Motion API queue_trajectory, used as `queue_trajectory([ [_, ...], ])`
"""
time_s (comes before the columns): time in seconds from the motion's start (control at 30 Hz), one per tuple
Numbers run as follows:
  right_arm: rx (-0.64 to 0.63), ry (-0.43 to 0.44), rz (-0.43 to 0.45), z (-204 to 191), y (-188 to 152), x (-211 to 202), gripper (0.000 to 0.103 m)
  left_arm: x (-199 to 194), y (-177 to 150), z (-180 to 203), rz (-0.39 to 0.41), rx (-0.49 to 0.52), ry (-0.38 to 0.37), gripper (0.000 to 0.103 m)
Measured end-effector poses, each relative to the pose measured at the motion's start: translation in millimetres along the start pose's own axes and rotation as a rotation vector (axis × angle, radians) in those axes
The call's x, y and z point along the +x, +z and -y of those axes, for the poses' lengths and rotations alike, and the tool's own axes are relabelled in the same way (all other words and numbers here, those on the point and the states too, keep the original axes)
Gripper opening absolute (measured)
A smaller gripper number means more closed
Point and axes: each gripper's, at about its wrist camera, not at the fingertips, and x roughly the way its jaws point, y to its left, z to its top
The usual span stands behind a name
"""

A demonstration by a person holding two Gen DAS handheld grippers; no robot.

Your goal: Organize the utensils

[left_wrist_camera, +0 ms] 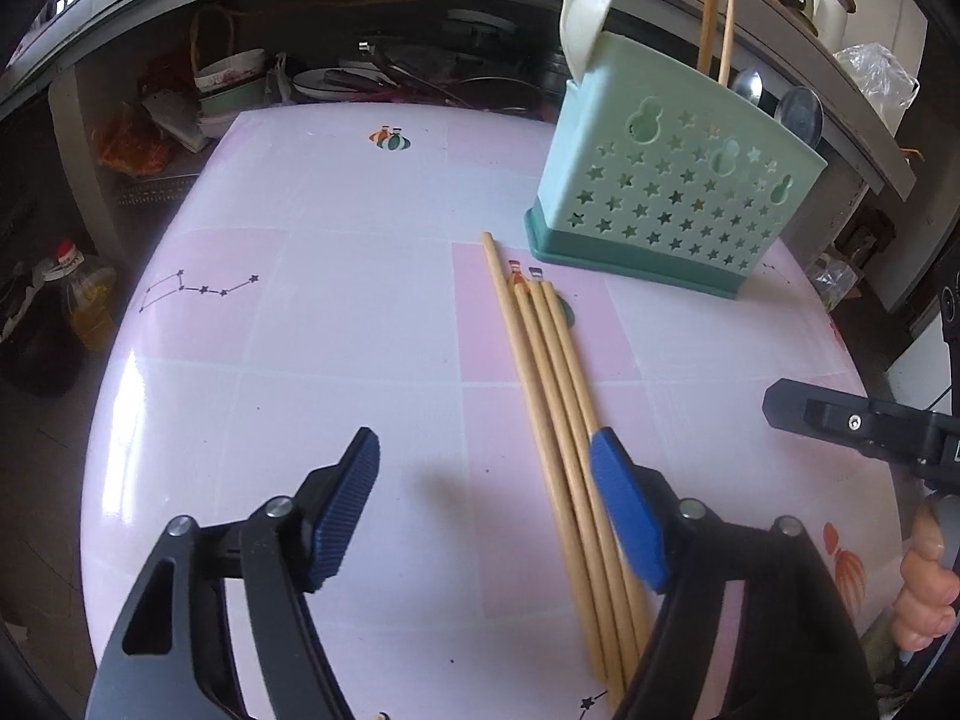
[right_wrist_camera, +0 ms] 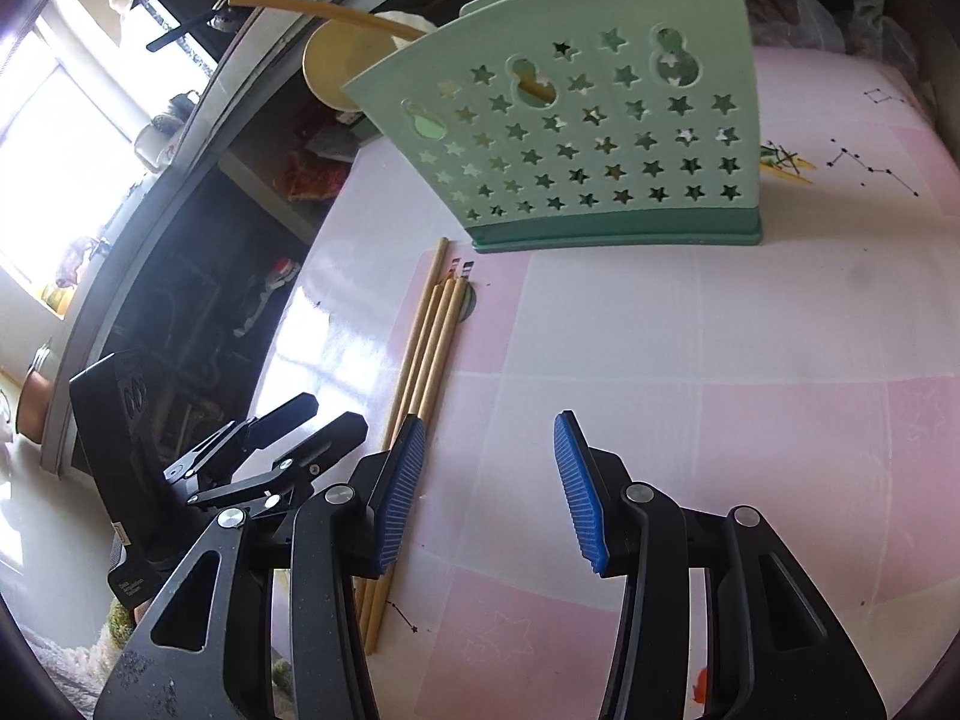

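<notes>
Pink-and-white checked tablecloth [left_wrist_camera: 336, 372] w/ small star-constellation prints covers the table; behind it a dark shelf w/ stacked bowls [left_wrist_camera: 231, 87] and pans, and an oil bottle [left_wrist_camera: 90, 306] on the floor at the left edge of the left wrist view.

Four wooden chopsticks [left_wrist_camera: 555, 396] lie flat on the cloth, side by side and touching, roughly parallel; one reaches a bit farther toward the holder than the other three. Their far tips stop just short of the mint-green utensil holder [left_wrist_camera: 678, 192], which stands upright on a darker green base, its front wall punched w/ star holes. In the holder already: a white spoon [left_wrist_camera: 585, 24] at one end, two upright wooden sticks [left_wrist_camera: 717, 18], and metal spoon heads [left_wrist_camera: 747, 87] showing over the rim.

Left gripper [left_wrist_camera: 486, 480]: jaws spread, nothing between the blue pads. Its right-hand finger [left_wrist_camera: 627, 510] sits over the near part of the chopstick bundle; whether it touches them can't be told. The bundle lies at that finger, not in the gap.

Right gripper [right_wrist_camera: 495, 486]: jaws apart, gap holds only bare cloth. In the right wrist view the chopsticks [right_wrist_camera: 429, 348] run under/beside its left finger [right_wrist_camera: 399, 492], outside the gap. Left gripper's black frame shows just beside it on the left.

A person's fingers [left_wrist_camera: 924, 594] show at the right edge of the left wrist view, wrapped on the right gripper's handle.
</notes>
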Motion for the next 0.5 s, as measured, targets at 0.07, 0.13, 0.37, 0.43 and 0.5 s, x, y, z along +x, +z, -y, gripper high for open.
queue_trajectory([
  [0.07,-0.026,0.009,-0.012,-7.5,-0.3,8.9,0.041,-1.0,-1.9,-1.7,-0.005,0.011,-0.001,0.052],
  [0.13,-0.062,0.016,-0.027,-17.4,-0.9,18.1,0.038,-2.8,-4.7,-3.6,-0.008,0.01,-0.009,0.046],
  [0.37,-0.192,-0.015,-0.051,-49.1,-5.2,41.8,0.026,-7.5,-14.4,-14.5,-0.013,-0.019,-0.016,0.032],
  [0.43,-0.222,-0.041,-0.059,-53.7,-7.2,48.9,0.022,-9.8,-14.3,-18.4,-0.006,-0.028,-0.016,0.032],
  [0.5,-0.236,-0.066,-0.073,-54.4,-9.2,56.2,0.012,-11.8,-13.6,-21.6,0.0,-0.036,-0.021,0.032],
])
